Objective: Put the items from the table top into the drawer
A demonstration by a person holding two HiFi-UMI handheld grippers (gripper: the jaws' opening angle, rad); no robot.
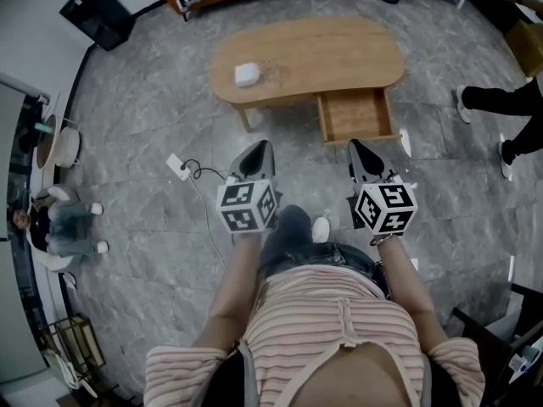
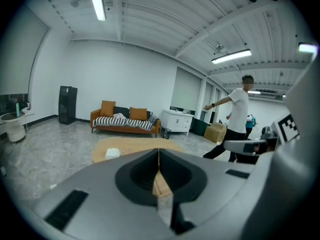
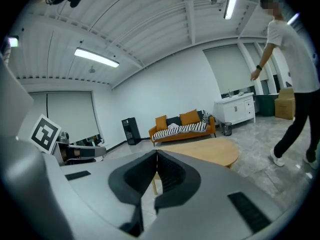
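Left gripper (image 1: 260,147) and right gripper (image 1: 355,147), jaws together and empty, hang short of the table (image 1: 339,53); a white box (image 1: 246,75) sits on its left end, the drawer (image 1: 355,115) under its right edge open to receive it

Ahead of the dull grey fingers (image 1: 257,158), maybe plastic, the table (image 1: 339,53) and drawer (image 1: 355,117) are smooth pale wood. Under them the floor (image 1: 144,100) is shiny grey stone.
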